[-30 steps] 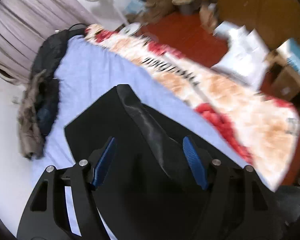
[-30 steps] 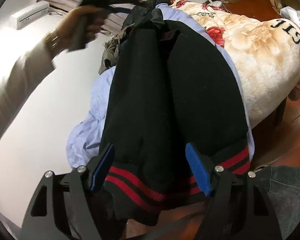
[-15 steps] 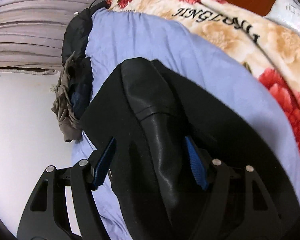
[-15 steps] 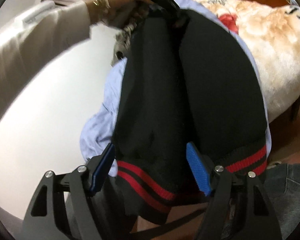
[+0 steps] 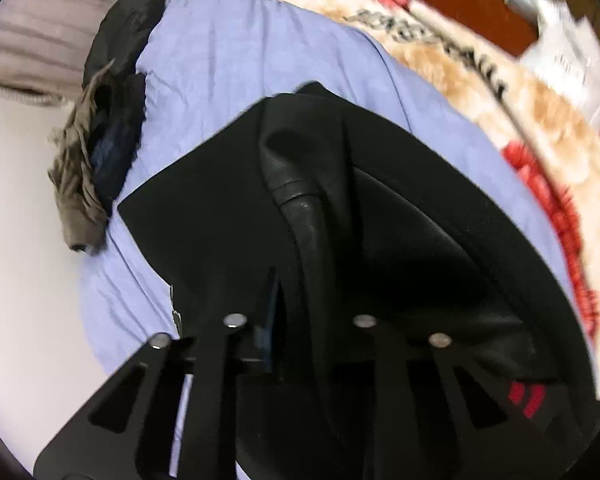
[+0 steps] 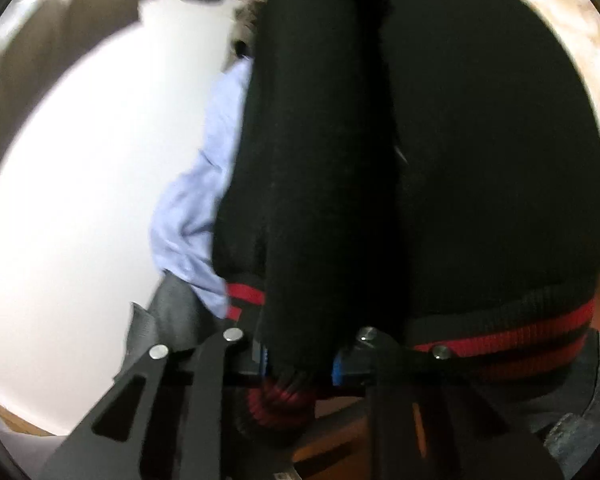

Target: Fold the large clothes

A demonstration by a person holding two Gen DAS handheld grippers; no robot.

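Jacket [image 5: 220, 216], black, lies on the lavender sheet [image 5: 228, 64] of the bed; left wrist view: left tool [image 5: 300, 320] has just been closing and is clenched on its shiny leather sleeve [image 5: 300, 208]. Pile of dark clothes [image 5: 96, 148] just beside the sheet's left edge, floral blanket [image 5: 480, 92] along the right. Right wrist view: right tool [image 6: 300, 354] also just closed, pinching a bunched fold of the jacket at the red-striped hem [image 6: 500, 336]. Hem sits at the bed's near edge; pale wall [image 6: 80, 180] close on the left.
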